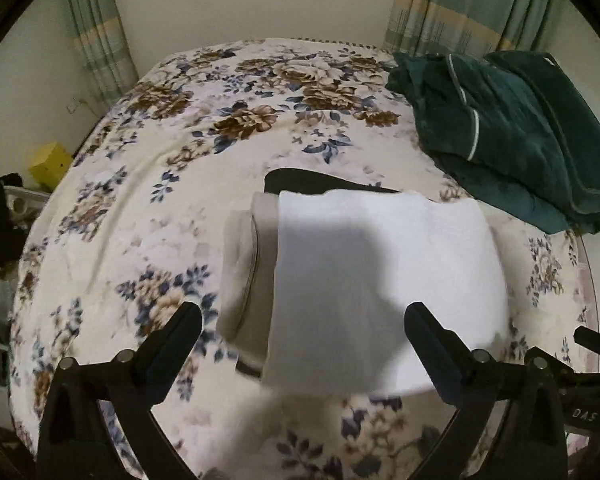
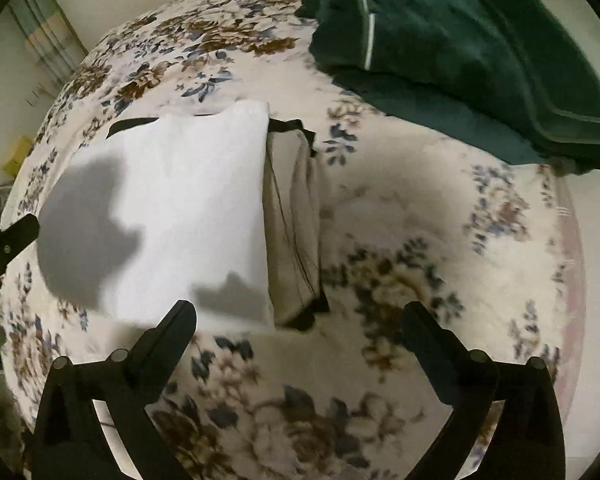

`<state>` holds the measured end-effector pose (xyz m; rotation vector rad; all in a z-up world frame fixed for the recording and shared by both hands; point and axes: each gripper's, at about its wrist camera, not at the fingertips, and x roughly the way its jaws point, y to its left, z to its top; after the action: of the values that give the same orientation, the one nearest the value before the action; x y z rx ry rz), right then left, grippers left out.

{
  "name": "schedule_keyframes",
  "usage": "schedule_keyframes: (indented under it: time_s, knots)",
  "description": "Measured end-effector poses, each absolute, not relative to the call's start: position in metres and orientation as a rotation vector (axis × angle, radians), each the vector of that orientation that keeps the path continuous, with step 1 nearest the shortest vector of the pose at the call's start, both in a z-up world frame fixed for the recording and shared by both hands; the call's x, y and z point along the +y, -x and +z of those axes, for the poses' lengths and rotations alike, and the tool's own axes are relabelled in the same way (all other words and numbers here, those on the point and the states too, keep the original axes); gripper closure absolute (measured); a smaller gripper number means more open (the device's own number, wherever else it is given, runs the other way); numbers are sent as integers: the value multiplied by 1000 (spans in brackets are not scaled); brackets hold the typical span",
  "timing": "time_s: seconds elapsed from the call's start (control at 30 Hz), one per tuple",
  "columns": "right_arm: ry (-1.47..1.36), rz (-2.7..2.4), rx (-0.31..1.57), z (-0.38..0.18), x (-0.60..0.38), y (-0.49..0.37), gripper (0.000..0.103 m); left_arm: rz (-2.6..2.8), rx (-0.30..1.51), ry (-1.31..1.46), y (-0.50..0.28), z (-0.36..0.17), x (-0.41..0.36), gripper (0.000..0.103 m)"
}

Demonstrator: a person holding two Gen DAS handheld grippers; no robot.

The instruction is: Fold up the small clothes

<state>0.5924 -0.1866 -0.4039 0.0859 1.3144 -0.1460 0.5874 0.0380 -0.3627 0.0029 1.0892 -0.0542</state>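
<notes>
A folded white garment lies on top of a small stack on the floral bedspread. Under it lie a folded beige garment and a black garment. My left gripper is open and empty, just above the near edge of the white garment. In the right wrist view the white garment, the beige garment and the black garment lie to the upper left. My right gripper is open and empty, over the bedspread beside the stack.
A pile of dark green fleece clothes lies at the far right of the bed, also in the right wrist view. A yellow box and dark items sit off the bed's left side. Curtains hang behind.
</notes>
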Motion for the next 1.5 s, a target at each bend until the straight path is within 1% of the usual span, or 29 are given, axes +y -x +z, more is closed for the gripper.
schedule_keyframes:
  time_s: [0.2,0.5,0.73,0.93,1.07,1.2,1.3,1.5]
  knots:
    - [-89,-212,1221,-329,-193,-527,0,-27,1021,-43,-526,-297,27,0]
    - [-50,-251,1039,-185,-184,-411,0,-8,866,-42,-416,-170,20,0]
    - [-28,-240,890,-82,-176,-311,0,-25,755,-43,-337,-96,14,0]
    - [-19,-221,808,-22,-171,-243,0,-20,720,-30,-284,-59,12,0]
    - [-28,-191,811,11,-169,-208,0,-20,789,-29,-265,-45,11,0]
    - [-12,-186,816,35,-166,-186,0,-39,820,-24,-253,-33,8,0]
    - [-23,-147,837,48,-165,-179,0,-31,802,-49,-243,-22,4,0]
    - [-21,-138,808,68,-165,-167,0,-18,778,-38,-227,-7,5,0]
